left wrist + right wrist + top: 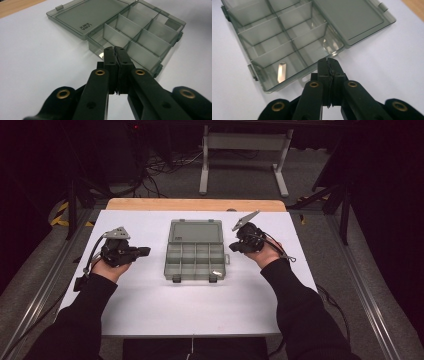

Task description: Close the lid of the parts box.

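Observation:
A clear grey compartment box (195,255) lies open in the middle of the white table, its lid (195,231) flat toward the far side. Dividers split the tray (140,37) into several cells. A small shiny metal piece (281,71) lies in one cell near the front right corner (216,272). My left gripper (145,252) hovers left of the box, jaws pressed together with nothing between them (115,50). My right gripper (233,246) hovers right of the box, pointing at it, jaws likewise together and empty (327,60).
The white sheet (150,300) covers a wooden table whose far edge (195,204) shows bare. Beyond it stand a metal frame (245,150) and cables on the floor. Aluminium rails (360,285) run along both sides.

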Available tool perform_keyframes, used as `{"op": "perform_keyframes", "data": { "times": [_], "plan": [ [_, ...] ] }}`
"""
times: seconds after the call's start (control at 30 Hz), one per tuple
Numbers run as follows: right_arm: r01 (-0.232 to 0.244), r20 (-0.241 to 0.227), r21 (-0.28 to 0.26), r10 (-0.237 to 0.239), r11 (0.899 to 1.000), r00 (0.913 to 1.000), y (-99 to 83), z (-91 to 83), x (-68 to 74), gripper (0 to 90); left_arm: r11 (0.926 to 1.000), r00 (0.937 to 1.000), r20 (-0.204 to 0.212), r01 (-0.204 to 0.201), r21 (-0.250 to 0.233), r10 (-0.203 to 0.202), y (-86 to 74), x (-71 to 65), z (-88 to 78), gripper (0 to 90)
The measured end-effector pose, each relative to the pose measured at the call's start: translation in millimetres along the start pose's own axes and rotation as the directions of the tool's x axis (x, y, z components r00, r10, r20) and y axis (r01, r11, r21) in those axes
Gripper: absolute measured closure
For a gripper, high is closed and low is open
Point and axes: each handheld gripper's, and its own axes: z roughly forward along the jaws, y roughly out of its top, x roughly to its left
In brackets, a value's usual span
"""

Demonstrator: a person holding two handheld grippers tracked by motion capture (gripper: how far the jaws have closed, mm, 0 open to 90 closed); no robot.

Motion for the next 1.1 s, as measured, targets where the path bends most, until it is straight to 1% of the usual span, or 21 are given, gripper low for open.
{"op": "perform_keyframes", "data": {
  "times": [0.03, 0.07, 0.1, 0.13, 0.17, 0.2, 0.23, 0.27, 0.33, 0.37, 0.43, 0.5, 0.57, 0.63, 0.67, 0.7, 0.73, 0.77, 0.83, 1.07, 1.1],
  "plan": [
    [-0.001, 0.007, -0.002, 0.001, 1.0, 1.0, 0.8, -0.4, -3.1, 89.4, 0.9999, 1.0, -0.004, -0.006, 0.012, 0.006, 3.1, 1.2, 1.8, 89.7],
    [-0.001, 0.007, -0.002, 0.001, 1.0, 1.0, 0.8, -0.4, -3.1, 89.4, 0.9999, 1.0, -0.004, -0.006, 0.012, 0.006, 3.1, 1.2, 1.8, 89.7],
    [-0.006, 0.008, -0.002, 0.006, 1.0, 0.9999, 1.7, -0.3, -5.5, 89.4, 0.9995, 0.9999, -0.011, -0.01, 0.029, 0.01, 6.8, 2.1, 4.2, 89.7],
    [-0.004, 0.009, -0.001, 0.004, 1.0, 0.9999, 2.7, -0.1, -8.6, 89.4, 0.9988, 0.9994, -0.021, -0.028, 0.041, 0.029, 10.5, 3.9, 6.5, 89.7],
    [0.001, 0.016, -0.01, -0.001, 1.0, 0.9999, 3.0, 0.5, -10.8, 89.4, 0.9981, 0.9993, -0.02, -0.03, 0.054, 0.031, 13.7, 5.1, 8.9, 89.7],
    [0.008, 0.016, -0.012, -0.008, 1.0, 0.9998, 3.6, 1.6, -13.4, 89.4, 0.9973, 0.9987, -0.032, -0.038, 0.064, 0.04, 16.4, 6.7, 10.7, 89.7],
    [0.004, 0.018, -0.005, -0.004, 1.0, 0.9998, 4.3, 2.6, -15.3, 89.4, 0.9971, 0.999, -0.031, -0.031, 0.069, 0.033, 18.1, 7.3, 12.5, 89.7],
    [0.002, 0.018, -0.006, -0.002, 1.0, 0.9998, 4.8, 3.7, -16.7, 89.4, 0.9964, 0.9986, -0.038, -0.034, 0.078, 0.037, 21.1, 9.6, 15.0, 89.6],
    [-0.002, 0.016, -0.005, 0.002, 1.0, 0.9999, 5.6, 5.0, -19.1, 89.4, 0.9959, 0.9986, -0.038, -0.034, 0.084, 0.037, 22.4, 10.5, 15.8, 89.7],
    [-0.008, 0.014, 0.001, 0.008, 1.0, 0.9999, 7.8, 7.9, -23.5, 89.6, 0.9955, 0.9982, -0.05, -0.029, 0.09, 0.034, 26.6, 14.0, 19.3, 89.5],
    [-0.01, 0.012, 0.005, 0.01, 1.0, 0.9999, 8.7, 9.0, -25.2, 89.7, 0.9946, 0.9974, -0.061, -0.032, 0.099, 0.038, 30.5, 17.0, 22.5, 89.1],
    [-0.008, 0.014, 0.006, 0.008, 1.0, 0.9999, 10.4, 11.5, -28.2, 89.9, 0.9942, 0.9978, -0.058, -0.027, 0.104, 0.034, 33.7, 19.7, 25.8, 88.8],
    [0.005, 0.013, 0.009, -0.005, 1.0, 0.9999, 12.4, 14.6, -30.8, 90.0, 0.993, 0.9979, -0.057, -0.022, 0.116, 0.029, 36.5, 23.0, 29.5, 88.8],
    [0.01, 0.02, 0.013, -0.01, 1.0, 0.9997, 14.1, 17.5, -32.7, 90.0, 0.9913, 0.9974, -0.065, -0.025, 0.129, 0.033, 38.7, 26.3, 33.1, 88.8],
    [0.012, 0.021, 0.013, -0.012, 1.0, 0.9997, 14.7, 18.6, -33.6, 90.0, 0.9912, 0.9981, -0.058, -0.014, 0.131, 0.022, 39.4, 27.6, 35.2, 88.8],
    [0.009, 0.021, 0.015, -0.009, 1.0, 0.9997, 15.6, 19.8, -34.6, 90.0, 0.9902, 0.9984, -0.053, -0.012, 0.139, 0.019, 40.1, 29.2, 36.9, 88.8],
    [0.011, 0.023, 0.014, -0.012, 1.0, 0.9997, 16.1, 21.2, -35.6, 90.0, 0.9898, 0.9979, -0.062, -0.011, 0.142, 0.02, 40.9, 30.3, 38.7, 88.8],
    [0.017, 0.024, 0.015, -0.018, 1.0, 0.9995, 16.7, 22.5, -36.8, 90.0, 0.9889, 0.9979, -0.063, -0.009, 0.149, 0.018, 41.8, 31.1, 40.2, 88.8],
    [0.016, 0.025, 0.02, -0.016, 1.0, 0.9996, 17.8, 25.3, -39.4, 90.0, 0.9894, 0.9973, -0.071, -0.007, 0.145, 0.018, 43.8, 32.6, 42.5, 88.8],
    [0.001, 0.029, 0.018, -0.002, 1.0, 0.9996, 18.6, 34.0, -48.8, 90.0, 0.9875, 0.996, -0.084, -0.015, 0.157, 0.029, 52.5, 38.3, 54.5, 87.2],
    [0.004, 0.03, 0.018, -0.004, 1.0, 0.9995, 18.8, 35.0, -49.2, 90.0, 0.9867, 0.9953, -0.09, -0.022, 0.161, 0.037, 53.1, 39.3, 57.0, 87.2]
  ]
}}
